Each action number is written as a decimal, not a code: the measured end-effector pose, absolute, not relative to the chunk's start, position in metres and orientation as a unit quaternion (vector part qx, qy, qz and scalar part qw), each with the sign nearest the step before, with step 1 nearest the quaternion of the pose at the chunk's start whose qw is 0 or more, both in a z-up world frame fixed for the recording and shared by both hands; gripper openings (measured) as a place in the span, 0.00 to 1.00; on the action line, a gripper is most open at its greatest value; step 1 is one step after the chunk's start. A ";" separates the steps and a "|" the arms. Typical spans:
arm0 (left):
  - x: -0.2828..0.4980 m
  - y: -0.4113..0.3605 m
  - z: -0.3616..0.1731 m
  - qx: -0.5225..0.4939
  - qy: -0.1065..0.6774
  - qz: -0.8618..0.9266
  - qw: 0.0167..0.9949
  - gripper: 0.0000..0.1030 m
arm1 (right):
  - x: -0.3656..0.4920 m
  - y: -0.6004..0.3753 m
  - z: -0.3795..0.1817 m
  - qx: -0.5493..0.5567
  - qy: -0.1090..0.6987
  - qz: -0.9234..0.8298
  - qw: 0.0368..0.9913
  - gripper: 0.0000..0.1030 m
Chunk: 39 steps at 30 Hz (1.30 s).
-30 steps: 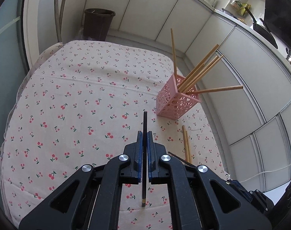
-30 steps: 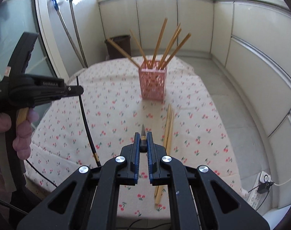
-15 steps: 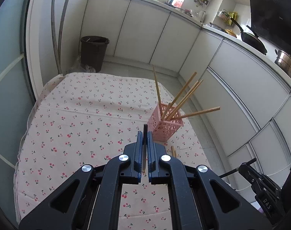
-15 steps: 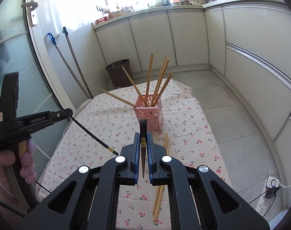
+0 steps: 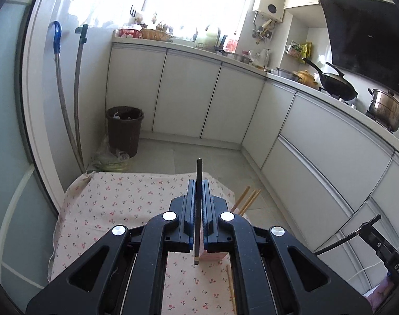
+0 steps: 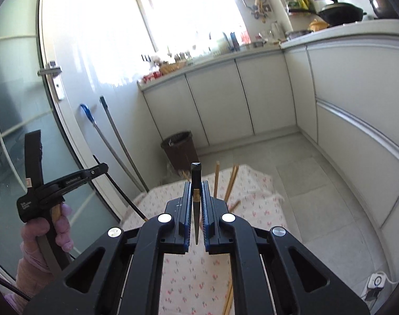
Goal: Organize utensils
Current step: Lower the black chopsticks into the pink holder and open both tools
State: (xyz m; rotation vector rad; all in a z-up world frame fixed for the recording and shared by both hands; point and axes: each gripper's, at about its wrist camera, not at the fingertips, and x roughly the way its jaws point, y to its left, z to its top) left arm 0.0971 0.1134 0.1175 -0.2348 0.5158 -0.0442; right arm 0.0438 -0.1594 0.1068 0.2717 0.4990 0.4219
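Black chopstick [image 5: 198, 181] upright, lengthwise between jaws

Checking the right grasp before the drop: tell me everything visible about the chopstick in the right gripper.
The black chopstick is a thin, dark, glossy stick with a squared top end and a gold band partway down, tapering to a point at its lower end. It stands near upright, clamped between the blue pads of the right gripper, with both ends sticking out past the pads. Only the pads touch it. It hangs above the cherry-print tablecloth.
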 end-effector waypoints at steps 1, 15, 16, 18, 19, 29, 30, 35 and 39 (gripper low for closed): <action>0.102 0.110 0.122 -0.116 0.251 -0.023 0.961 0.04 | 0.048 -0.160 0.112 0.133 0.238 0.206 0.940 0.07; 0.180 0.071 0.078 -0.155 0.298 -0.022 0.942 0.16 | 0.101 -0.163 0.109 0.135 0.247 0.192 0.940 0.07; 0.174 0.077 0.082 -0.166 0.288 -0.021 0.943 0.18 | 0.102 -0.164 0.107 0.133 0.249 0.190 0.940 0.07; 0.157 0.088 0.091 -0.177 0.268 -0.011 0.947 0.22 | 0.104 -0.163 0.105 0.128 0.251 0.186 0.941 0.07; 0.150 0.092 0.096 -0.184 0.261 -0.010 0.948 0.22 | 0.105 -0.162 0.104 0.127 0.252 0.185 0.941 0.07; 0.098 0.134 0.095 -0.229 0.246 0.003 0.942 0.28 | 0.130 -0.139 0.094 0.116 0.264 0.175 0.941 0.07; 0.100 0.135 0.092 -0.228 0.251 0.003 0.941 0.28 | 0.135 -0.135 0.090 0.114 0.267 0.172 0.941 0.07; 0.109 0.135 0.075 -0.225 0.272 0.001 0.936 0.28 | 0.161 -0.119 0.069 0.116 0.271 0.174 0.940 0.09; 0.110 0.130 0.066 -0.219 0.287 -0.005 0.933 0.28 | 0.169 -0.114 0.048 0.140 0.293 0.197 0.925 0.23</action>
